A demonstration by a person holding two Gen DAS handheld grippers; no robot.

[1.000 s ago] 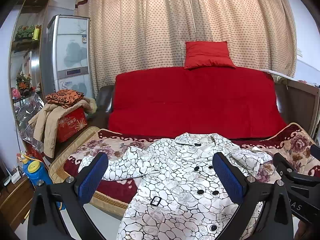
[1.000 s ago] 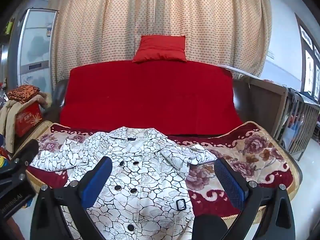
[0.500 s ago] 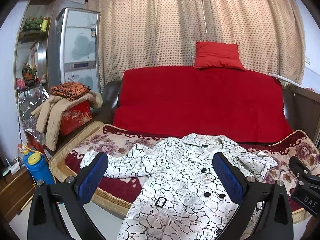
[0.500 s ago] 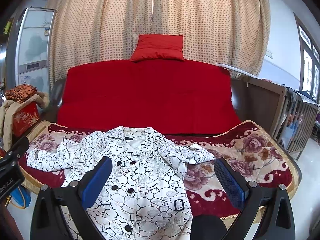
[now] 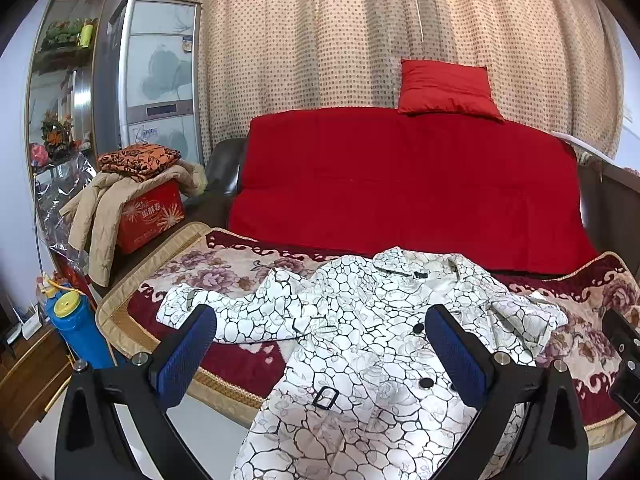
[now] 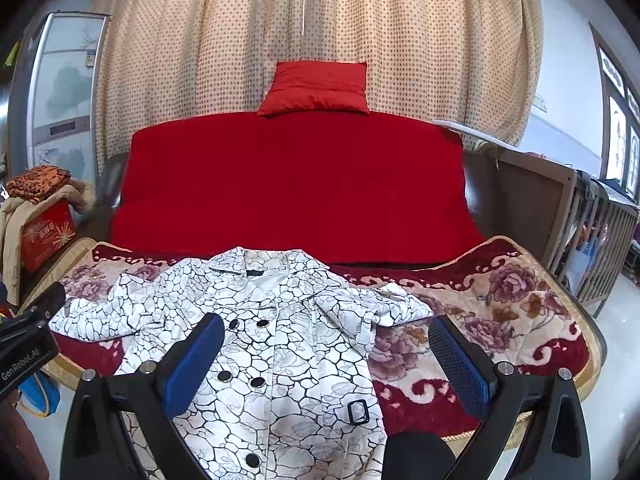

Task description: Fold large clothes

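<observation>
Both views have drawn back slightly since the earlier frames. Left hand-held gripper (image 5: 320,354) and right hand-held gripper (image 6: 326,360) hover wide open and empty above the white crackle-patterned buttoned coat (image 5: 372,344), which lies flat on the floral red sofa blanket (image 6: 500,312). Its long axis runs collar-away, hem-toward; the spread left sleeve sits nearer the left hand-held gripper.

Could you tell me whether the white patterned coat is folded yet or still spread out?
Spread out: the coat lies flat, front up, one sleeve stretched sideways.
</observation>
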